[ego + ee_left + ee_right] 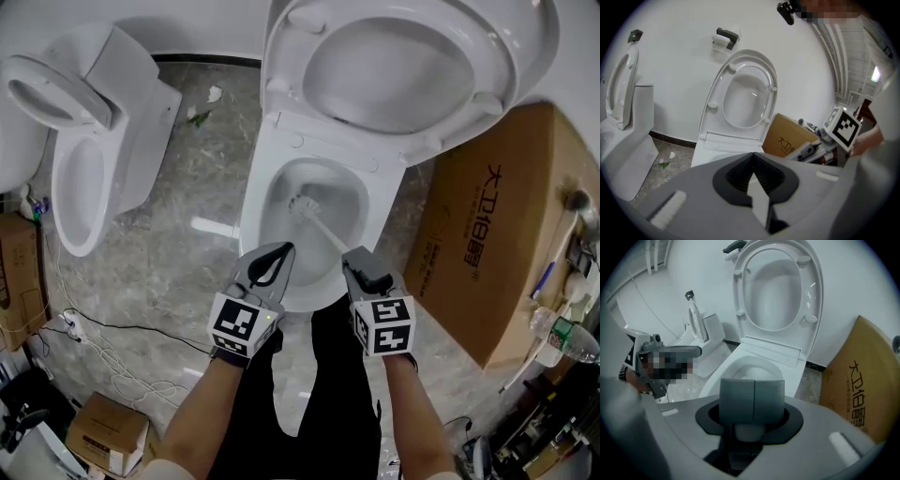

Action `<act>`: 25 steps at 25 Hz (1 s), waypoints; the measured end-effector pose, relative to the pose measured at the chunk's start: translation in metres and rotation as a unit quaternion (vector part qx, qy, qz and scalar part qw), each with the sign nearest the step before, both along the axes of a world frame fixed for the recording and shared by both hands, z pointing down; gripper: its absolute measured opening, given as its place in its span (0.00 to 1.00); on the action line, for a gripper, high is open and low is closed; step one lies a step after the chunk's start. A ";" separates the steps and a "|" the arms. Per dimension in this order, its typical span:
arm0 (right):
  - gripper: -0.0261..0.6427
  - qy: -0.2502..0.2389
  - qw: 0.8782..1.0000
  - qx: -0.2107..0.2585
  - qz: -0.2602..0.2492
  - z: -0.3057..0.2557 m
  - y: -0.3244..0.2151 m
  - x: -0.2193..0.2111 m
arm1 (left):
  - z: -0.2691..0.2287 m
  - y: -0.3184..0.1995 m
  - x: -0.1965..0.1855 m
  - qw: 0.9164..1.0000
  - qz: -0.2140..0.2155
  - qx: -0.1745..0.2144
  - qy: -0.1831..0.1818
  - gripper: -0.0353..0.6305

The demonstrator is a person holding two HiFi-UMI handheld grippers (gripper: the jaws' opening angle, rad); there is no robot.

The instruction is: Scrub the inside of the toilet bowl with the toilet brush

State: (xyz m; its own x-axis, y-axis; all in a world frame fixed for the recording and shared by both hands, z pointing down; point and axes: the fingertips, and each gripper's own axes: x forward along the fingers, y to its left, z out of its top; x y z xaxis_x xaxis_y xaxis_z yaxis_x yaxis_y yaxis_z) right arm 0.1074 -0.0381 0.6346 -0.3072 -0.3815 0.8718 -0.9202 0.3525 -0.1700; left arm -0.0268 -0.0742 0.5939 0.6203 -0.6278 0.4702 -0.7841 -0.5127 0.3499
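Right gripper (753, 401): pinching the toilet brush (316, 223) by its handle, its pads hiding most of the handle in its own view.
Left gripper (752, 157): jaws pressing together on nothing, hovering just left of the right gripper.
Brush head: sitting ahead of the right gripper, inside the toilet bowl (272, 187).
Around: cardboard box (487, 225) leaning to the right gripper's right; second toilet (89, 159) standing well left of the left gripper.

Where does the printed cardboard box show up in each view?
Head view: the cardboard box fills the right side, beside the toilet.
Left gripper view: the box is right of centre, low.
Right gripper view: the box is at the right edge.
Shared landmark: the raised toilet lid, left of the box in all three.
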 end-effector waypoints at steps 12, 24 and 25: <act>0.29 0.064 0.994 0.015 -0.088 0.089 0.051 -0.037 | 0.056 0.023 0.003 1.000 0.012 -0.011 0.000 0.06; 0.29 0.131 0.969 0.127 -0.168 0.107 -0.004 -0.027 | 0.082 0.020 -0.003 1.000 0.012 -0.008 0.000 0.06; 0.29 0.135 0.968 0.125 -0.169 0.106 -0.007 -0.022 | 0.083 0.019 -0.003 1.000 0.011 -0.008 0.000 0.06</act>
State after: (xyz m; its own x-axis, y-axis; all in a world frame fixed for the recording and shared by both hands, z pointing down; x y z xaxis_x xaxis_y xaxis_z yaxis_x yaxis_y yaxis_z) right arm 0.0854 -0.0455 0.7401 -0.2247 -0.5091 0.8309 -0.7440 0.6403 0.1911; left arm -0.0301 -0.0552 0.6765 0.6343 -0.6058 0.4803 -0.7724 -0.5239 0.3592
